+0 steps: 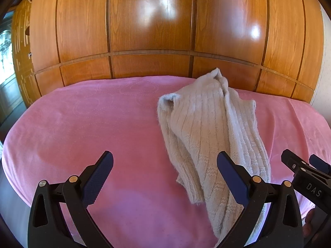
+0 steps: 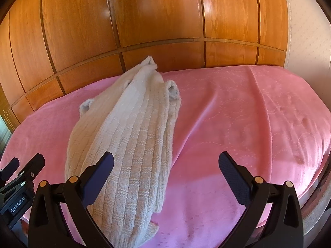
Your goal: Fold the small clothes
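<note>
Left wrist view, nearest first: left hand-held gripper [image 1: 165,174] with black frame and dark blue ribbed pads, jaws spread wide, nothing between them. Its right finger [image 1: 231,177] overlaps the near end of the cream ribbed knit garment [image 1: 202,128] in the picture; contact cannot be told. At the right edge, the right hand-held gripper [image 1: 306,165] shows from the side, black body with white lettering, just beside the garment's near right edge. Part of a hand [image 1: 310,225] shows below it.

Right wrist view, nearest first: right hand-held gripper [image 2: 166,174], same black frame and blue pads, jaws likewise spread wide and empty. Its left finger [image 2: 99,175] overlaps the garment's [image 2: 132,128] near part; contact cannot be told. The left hand-held gripper's [image 2: 22,165] tips show at the left edge, near the garment's lower left side.

Garment: lies on the pink plush bedspread [image 1: 82,124], bunched lengthwise into a long narrow heap running from the near edge away toward the far edge. A rolled cuff-like opening shows on each side partway up; the far end rises to a small peak. Bedspread [image 2: 248,113] carries faint stitched circular patterns and shallow creases.

Farthest: glossy brown wooden panelled wardrobe front [image 1: 151,24] behind the bed, with bright reflections; also visible in the right wrist view [image 2: 157,10].
</note>
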Motion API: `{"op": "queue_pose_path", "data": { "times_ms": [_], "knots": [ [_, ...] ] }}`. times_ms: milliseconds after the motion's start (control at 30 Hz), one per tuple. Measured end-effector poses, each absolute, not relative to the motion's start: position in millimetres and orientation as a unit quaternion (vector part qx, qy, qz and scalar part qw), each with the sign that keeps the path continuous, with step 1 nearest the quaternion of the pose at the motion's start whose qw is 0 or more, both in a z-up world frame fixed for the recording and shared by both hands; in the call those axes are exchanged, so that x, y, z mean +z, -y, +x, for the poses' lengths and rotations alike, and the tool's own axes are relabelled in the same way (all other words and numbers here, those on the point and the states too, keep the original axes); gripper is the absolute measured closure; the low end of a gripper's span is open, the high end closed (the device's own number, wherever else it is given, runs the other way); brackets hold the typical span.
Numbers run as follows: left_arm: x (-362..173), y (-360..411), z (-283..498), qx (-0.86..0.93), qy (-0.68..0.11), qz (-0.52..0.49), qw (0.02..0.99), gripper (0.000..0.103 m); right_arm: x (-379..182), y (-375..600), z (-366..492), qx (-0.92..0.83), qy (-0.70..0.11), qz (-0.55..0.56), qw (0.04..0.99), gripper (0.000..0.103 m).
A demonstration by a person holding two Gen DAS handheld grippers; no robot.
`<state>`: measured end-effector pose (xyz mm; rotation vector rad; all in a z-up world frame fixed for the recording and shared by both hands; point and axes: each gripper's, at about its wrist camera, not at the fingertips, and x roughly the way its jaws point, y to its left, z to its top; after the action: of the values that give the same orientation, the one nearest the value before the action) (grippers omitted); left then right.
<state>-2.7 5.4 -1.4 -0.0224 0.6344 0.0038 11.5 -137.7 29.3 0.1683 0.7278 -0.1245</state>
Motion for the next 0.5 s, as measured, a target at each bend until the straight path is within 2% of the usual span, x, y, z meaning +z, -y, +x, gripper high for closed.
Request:
{"op": "queue_pose_path", "data": {
  "times_ms": [500],
  "knots": [
    [-4.6, -6.2, 2.5, -0.001, -0.324, -0.008, 0.946, 0.004, 22.1, 140.5, 15.7, -0.052, -0.365, 0.091, 0.925, 0.002]
  ]
}}
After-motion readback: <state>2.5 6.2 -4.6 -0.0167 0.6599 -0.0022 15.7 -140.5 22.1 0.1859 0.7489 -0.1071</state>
